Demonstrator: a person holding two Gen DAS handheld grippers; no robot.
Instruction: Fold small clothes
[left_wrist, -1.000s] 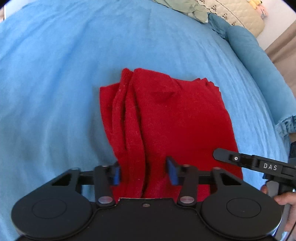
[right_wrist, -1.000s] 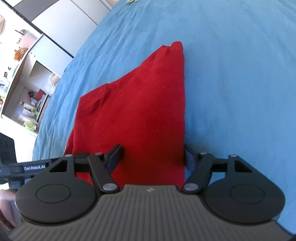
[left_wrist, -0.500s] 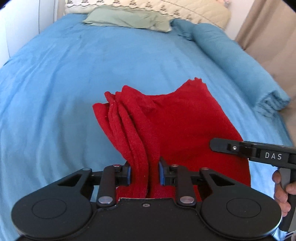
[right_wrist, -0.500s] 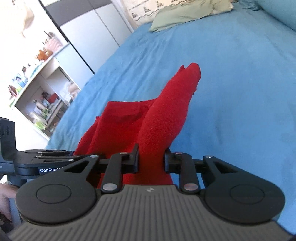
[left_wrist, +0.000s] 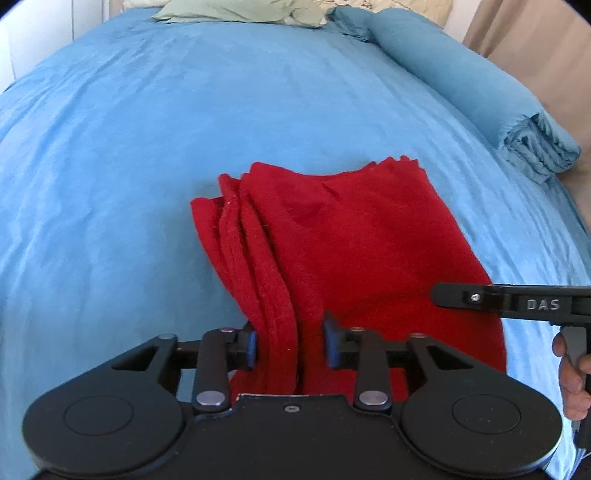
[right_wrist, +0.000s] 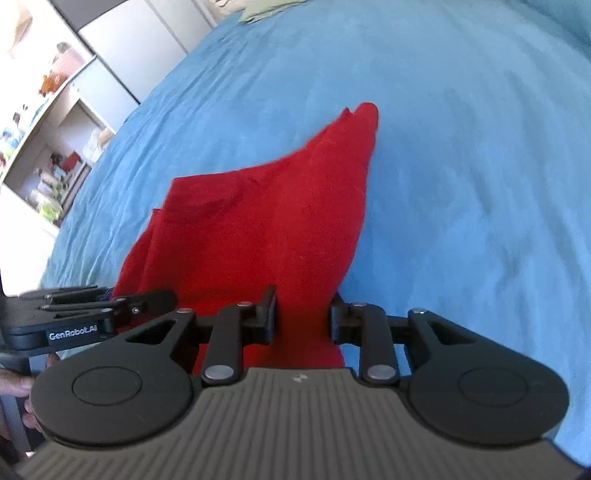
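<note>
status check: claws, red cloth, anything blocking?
Left claw just opening, red cloth loose between pads. Right claw opening too, cloth edge between its pads. Cloth bunched on the blue bedspread. Nothing blocking.

Cloth (left_wrist: 354, 251) on bed (left_wrist: 147, 147), pillows (left_wrist: 236, 11) behind

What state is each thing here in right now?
Red cloth: folded in layers, lying on the bed.
Left tool: jaws just opened, apart, cloth between them.
Right tool: jaws just opening, cloth fills the gap; grip unclear.
Blue blanket: folded, at the bed's edge.
</note>
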